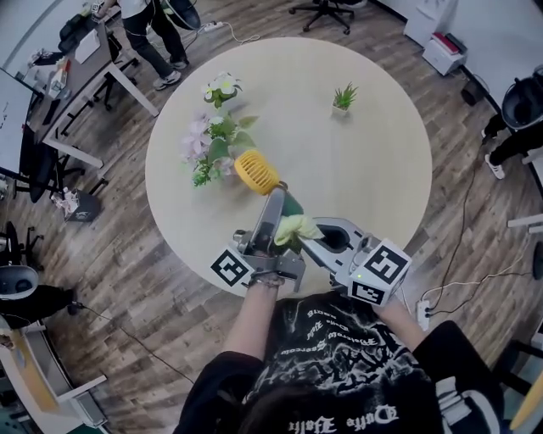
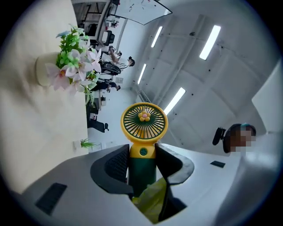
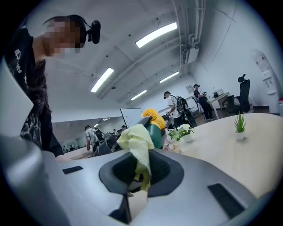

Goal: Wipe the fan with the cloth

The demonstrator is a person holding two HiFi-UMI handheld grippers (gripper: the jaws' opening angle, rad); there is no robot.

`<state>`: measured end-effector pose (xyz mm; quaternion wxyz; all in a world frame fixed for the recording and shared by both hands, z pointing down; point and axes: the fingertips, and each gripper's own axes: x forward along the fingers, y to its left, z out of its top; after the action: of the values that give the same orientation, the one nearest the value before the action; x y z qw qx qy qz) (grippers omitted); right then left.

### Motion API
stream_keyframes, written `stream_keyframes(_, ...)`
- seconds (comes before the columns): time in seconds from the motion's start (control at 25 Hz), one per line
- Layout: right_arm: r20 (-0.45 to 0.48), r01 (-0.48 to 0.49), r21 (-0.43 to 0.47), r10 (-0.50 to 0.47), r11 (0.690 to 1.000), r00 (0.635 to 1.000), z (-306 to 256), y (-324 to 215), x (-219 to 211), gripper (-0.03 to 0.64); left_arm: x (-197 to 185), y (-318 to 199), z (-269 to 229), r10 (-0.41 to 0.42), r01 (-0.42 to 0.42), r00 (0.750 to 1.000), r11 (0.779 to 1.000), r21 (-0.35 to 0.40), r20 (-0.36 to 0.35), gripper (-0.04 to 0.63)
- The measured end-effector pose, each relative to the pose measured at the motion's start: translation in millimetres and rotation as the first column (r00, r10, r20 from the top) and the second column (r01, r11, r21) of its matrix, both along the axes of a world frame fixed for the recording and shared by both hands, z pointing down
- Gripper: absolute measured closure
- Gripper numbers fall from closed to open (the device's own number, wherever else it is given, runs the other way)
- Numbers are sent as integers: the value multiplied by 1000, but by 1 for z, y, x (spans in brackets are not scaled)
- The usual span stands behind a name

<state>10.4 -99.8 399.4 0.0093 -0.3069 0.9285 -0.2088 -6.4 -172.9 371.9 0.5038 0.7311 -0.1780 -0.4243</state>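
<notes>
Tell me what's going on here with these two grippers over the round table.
A person is holding a small fan by its green handle in the left gripper, lifted above the table. The right gripper is clamped on a yellow cloth, which sits against the lower end of the handle. The yellow fan head has no cloth on it. Flowers and a small plant stand on the table.

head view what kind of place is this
Most likely an open-plan office or lab: desks and a swivel chair around the round table, plus a whiteboard and ceiling strip lights in the right gripper view.
</notes>
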Motion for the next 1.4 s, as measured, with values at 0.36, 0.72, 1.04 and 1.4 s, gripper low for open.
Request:
stream_keyframes(0.36,-27,8,-43,-10,999,1000,1,-1,3,572,-11,4,-7,98,-103,975,995,-15,-201,399)
stream_keyframes(0.72,89,30,46,-34,999,995,-24,5,15,572,-11,20,-31,275,-260,875,961,93,-398,399)
stream_keyframes(1.04,116,-13,137,-3,990,993,-47,0,18,574,-4,22,-35,256,-236,930,966,107,-262,399)
stream_keyframes(1.4,123,-23,198,-2,980,992,-69,-22,18,575,15,41,-34,347,-326,911,937,125,-222,399)
